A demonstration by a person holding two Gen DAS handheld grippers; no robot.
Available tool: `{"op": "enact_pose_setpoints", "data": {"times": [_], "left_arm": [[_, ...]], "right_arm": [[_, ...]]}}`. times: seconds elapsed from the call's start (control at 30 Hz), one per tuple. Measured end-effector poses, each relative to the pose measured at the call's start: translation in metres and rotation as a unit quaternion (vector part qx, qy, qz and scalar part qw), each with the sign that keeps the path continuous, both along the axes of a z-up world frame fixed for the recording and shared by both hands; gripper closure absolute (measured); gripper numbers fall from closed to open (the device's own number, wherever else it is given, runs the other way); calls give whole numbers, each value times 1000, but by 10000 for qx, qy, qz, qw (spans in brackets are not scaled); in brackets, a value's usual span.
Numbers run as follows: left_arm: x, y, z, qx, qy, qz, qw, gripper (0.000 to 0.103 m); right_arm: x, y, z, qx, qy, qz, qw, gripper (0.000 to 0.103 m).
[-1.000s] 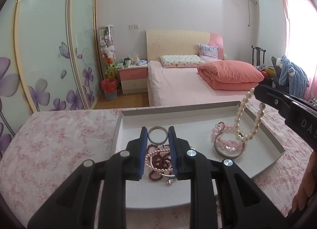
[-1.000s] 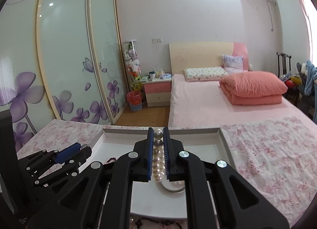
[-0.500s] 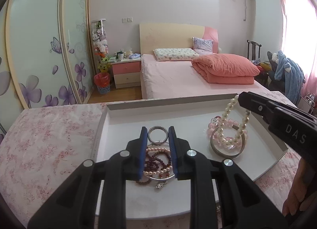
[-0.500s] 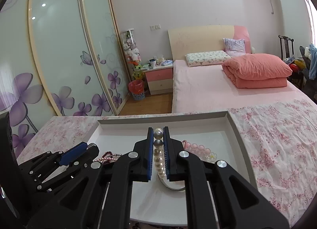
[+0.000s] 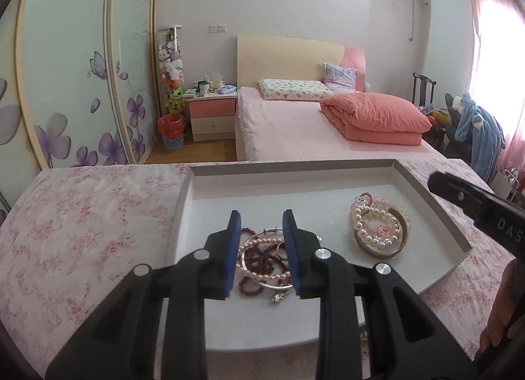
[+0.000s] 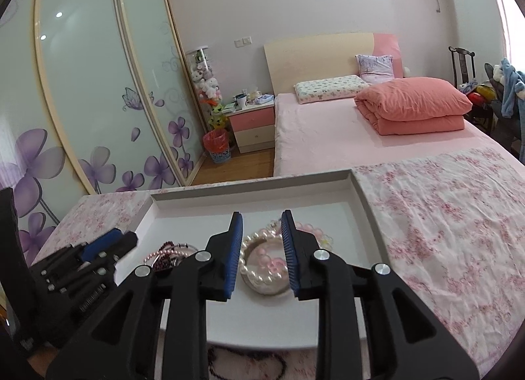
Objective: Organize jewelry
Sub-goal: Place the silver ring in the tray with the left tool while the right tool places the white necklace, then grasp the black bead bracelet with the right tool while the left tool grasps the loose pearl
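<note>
2 jewelry heaps are held in a white tray on a floral cloth: a white pearl strand coiled over a pink bead bracelet and metal bangle; dark red beads tangled with pink pearls. Left gripper and right gripper are spread, nothing gripped.
</note>
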State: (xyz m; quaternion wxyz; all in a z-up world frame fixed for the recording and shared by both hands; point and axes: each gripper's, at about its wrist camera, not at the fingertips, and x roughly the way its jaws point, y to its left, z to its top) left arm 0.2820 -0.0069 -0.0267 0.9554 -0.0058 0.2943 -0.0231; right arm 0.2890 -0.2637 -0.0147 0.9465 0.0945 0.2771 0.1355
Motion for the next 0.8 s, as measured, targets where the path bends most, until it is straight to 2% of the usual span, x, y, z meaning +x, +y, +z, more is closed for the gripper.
{"op": "enact_pose_setpoints", "data": {"times": [0.23,0.37,0.5,0.8], "left_arm": [[-35,21,9,-1,-41,87,10000,70],[-56,26,6,37,55,56,10000,64],[-73,22,-4,60,263,-104,9996,63],[-86,9,-11,123,429,-375,9983,62]], "right_arm": [[-28,-12,-6,-214,159,24,9996,77],[-39,-14,-24,-360,609,173,9973,77],[-45,-7,-44,-574,1014,329,9926,77],[-39,13,-68,-1160,1467,408,9815,77]]}}
